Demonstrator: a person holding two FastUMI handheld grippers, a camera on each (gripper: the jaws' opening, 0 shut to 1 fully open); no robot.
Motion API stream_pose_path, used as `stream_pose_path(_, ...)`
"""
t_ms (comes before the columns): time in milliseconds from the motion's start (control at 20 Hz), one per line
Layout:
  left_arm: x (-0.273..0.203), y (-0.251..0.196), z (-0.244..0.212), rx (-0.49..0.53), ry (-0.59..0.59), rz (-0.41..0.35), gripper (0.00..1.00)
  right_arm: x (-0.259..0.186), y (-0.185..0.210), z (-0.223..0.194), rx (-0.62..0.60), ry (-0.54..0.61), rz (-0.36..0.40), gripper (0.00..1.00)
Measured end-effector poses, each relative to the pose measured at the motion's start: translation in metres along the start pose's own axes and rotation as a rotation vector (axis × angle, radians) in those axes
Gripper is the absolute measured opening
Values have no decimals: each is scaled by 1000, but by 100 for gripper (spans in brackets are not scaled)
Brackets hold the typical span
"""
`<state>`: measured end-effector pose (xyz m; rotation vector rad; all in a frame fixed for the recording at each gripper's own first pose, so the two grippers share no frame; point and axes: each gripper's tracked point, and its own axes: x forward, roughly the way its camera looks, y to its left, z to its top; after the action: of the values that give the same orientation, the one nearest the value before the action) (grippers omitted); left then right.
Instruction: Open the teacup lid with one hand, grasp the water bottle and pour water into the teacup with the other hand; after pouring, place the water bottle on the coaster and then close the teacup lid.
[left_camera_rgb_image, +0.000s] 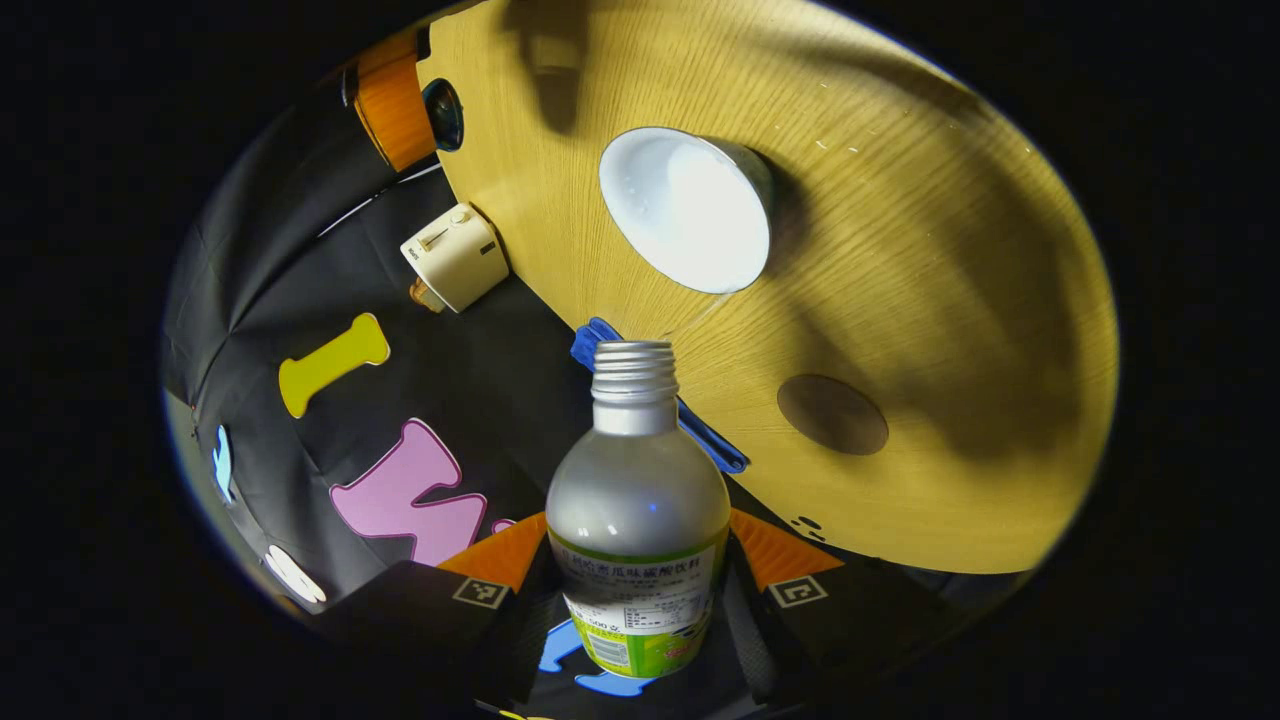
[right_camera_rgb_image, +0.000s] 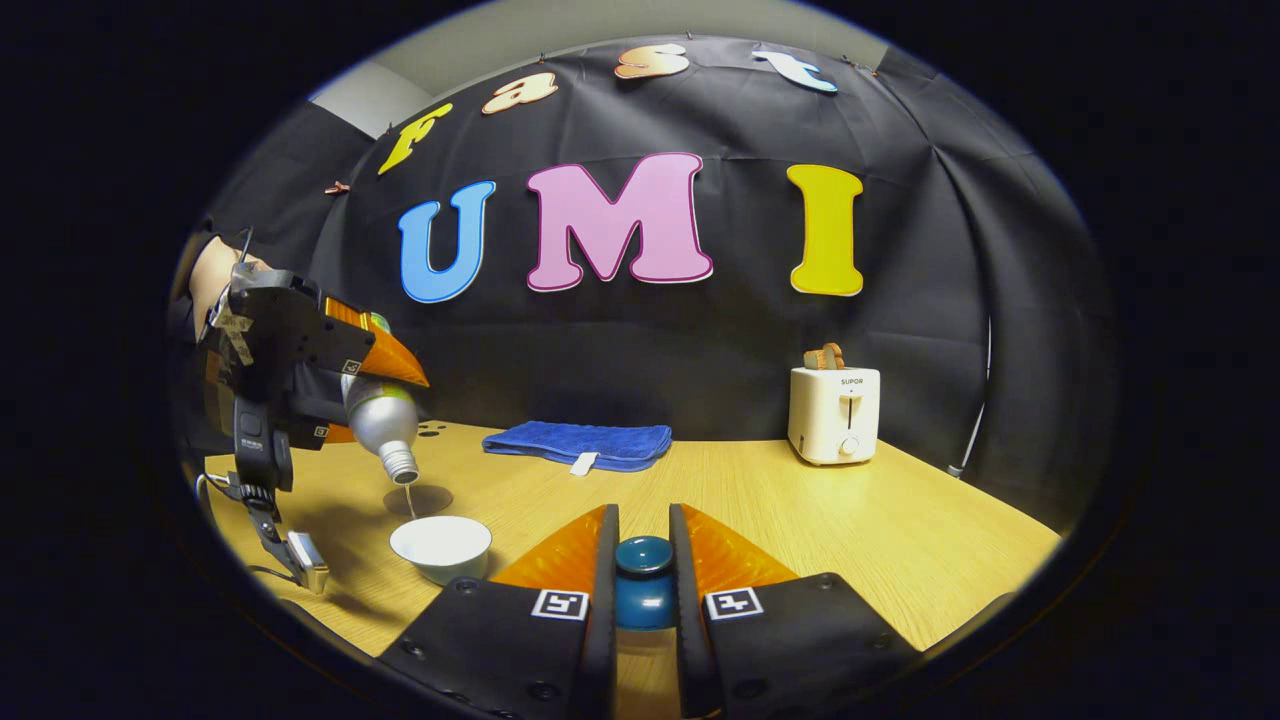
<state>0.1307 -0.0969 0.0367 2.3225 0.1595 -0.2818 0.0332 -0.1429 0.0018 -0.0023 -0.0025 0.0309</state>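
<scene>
A blue towel (right_camera_rgb_image: 578, 443) lies folded on the counter (right_camera_rgb_image: 800, 510) ahead of the right tongs (right_camera_rgb_image: 644, 570), with a white toaster (right_camera_rgb_image: 833, 414) farther off to their right. Those tongs are clamped on the dark knob of the teacup lid (right_camera_rgb_image: 643, 580), held level above the wood. Off to their left, the left tongs (left_camera_rgb_image: 640, 590) grip the water bottle (left_camera_rgb_image: 638, 520), tipped mouth-down over the open white teacup (right_camera_rgb_image: 441, 547); a thin stream falls into it. A round brown coaster (left_camera_rgb_image: 832, 414) sits just beside the cup.
</scene>
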Motion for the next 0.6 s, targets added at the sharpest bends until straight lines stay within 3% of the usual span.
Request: stream_pose_path(600,0,4,8,10,-15,5,78,-1,0,0,0,0,0,28)
